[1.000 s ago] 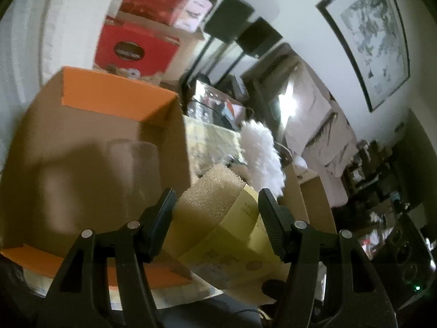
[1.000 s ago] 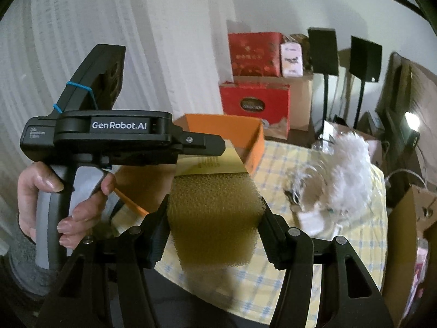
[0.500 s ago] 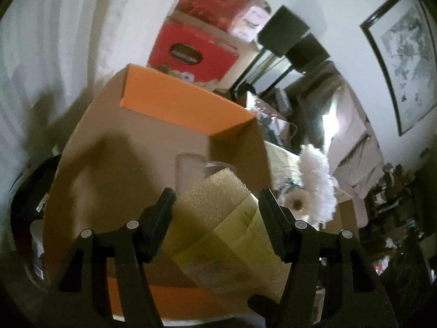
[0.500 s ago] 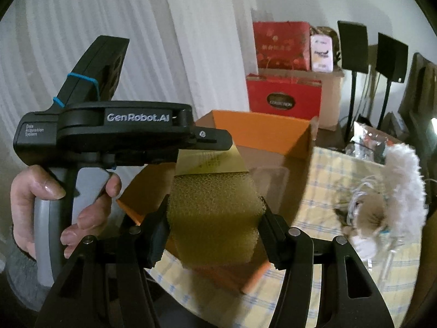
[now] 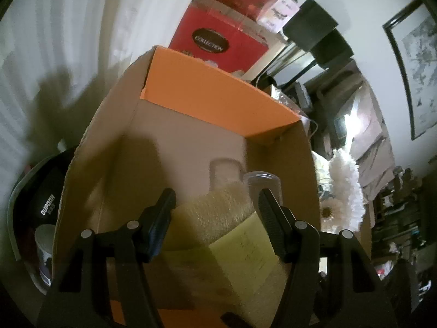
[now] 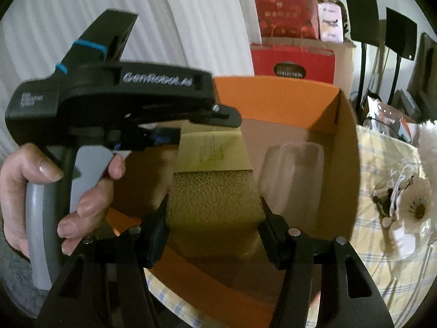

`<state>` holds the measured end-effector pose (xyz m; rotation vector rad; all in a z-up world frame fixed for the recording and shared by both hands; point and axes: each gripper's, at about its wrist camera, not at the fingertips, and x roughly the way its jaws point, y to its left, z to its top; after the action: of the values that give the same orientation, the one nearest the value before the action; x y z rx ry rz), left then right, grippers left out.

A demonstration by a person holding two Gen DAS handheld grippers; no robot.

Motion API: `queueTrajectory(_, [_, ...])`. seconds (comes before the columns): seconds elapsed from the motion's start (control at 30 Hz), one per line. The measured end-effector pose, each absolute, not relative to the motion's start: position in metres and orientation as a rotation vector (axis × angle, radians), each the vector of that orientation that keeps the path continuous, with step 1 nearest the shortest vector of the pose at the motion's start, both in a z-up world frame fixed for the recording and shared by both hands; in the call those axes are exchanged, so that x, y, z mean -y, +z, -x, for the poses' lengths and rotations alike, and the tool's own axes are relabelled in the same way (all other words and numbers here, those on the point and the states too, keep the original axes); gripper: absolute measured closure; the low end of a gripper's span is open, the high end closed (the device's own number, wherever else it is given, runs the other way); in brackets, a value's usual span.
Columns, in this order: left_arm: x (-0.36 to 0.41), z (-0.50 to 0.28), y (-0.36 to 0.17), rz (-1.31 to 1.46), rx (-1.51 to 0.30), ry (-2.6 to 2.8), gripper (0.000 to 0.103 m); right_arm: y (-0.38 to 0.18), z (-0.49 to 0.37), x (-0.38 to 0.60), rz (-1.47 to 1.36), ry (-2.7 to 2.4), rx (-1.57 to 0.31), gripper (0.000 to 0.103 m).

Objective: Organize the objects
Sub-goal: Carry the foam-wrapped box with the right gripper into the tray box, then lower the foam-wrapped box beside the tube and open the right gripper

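Both grippers hold one yellow sponge pack: coarse sponge with a yellow paper sleeve. My left gripper (image 5: 217, 207) is shut on its sleeve end (image 5: 232, 235). My right gripper (image 6: 214, 213) is shut on its sponge end (image 6: 214, 207). The pack hangs over the open orange cardboard box (image 5: 218, 98), which also shows in the right wrist view (image 6: 273, 95). A clear glass (image 6: 293, 177) stands inside the box near its right wall; it shows in the left wrist view (image 5: 262, 186) too. The left gripper's body and hand (image 6: 109, 104) fill the left of the right wrist view.
A white feather duster (image 5: 345, 188) and a white flower (image 6: 415, 205) lie on the yellow checked tablecloth (image 6: 382, 259) right of the box. Red gift boxes (image 6: 292, 63) stand behind it by the white curtain. A dark bin with a cup (image 5: 45, 235) sits left of the box.
Both grippers have carried the sponge pack left and forward, from beside the box to over its open inside. The grip has not changed.
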<state>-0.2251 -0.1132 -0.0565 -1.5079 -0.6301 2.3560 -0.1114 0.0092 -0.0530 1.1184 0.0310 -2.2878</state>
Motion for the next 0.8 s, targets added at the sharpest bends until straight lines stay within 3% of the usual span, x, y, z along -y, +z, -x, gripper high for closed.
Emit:
queueTrajectory(0.17, [0.111,0.23,-0.064,1.543,0.61,2.328,0.044,-0.07,0.112,0.003,-1.197,-2.22,-0.063,0.039])
queueTrajectory(0.3, [0.115,0.222,-0.055,1.508,0.56,2.384,0.036,-0.072,0.108,-0.001,-1.198,-2.199,-0.033,0.025])
queueTrajectory(0.47, [0.118,0.204,-0.041,1.482,0.51,2.427,0.031,-0.059,0.1,-0.015,-1.17,-2.213,-0.034,0.025])
queueTrajectory(0.8, [0.097,0.188,-0.065,1.643,0.383,2.272,0.034,-0.027,0.094,-0.07,-1.107,-2.31,0.004,0.025])
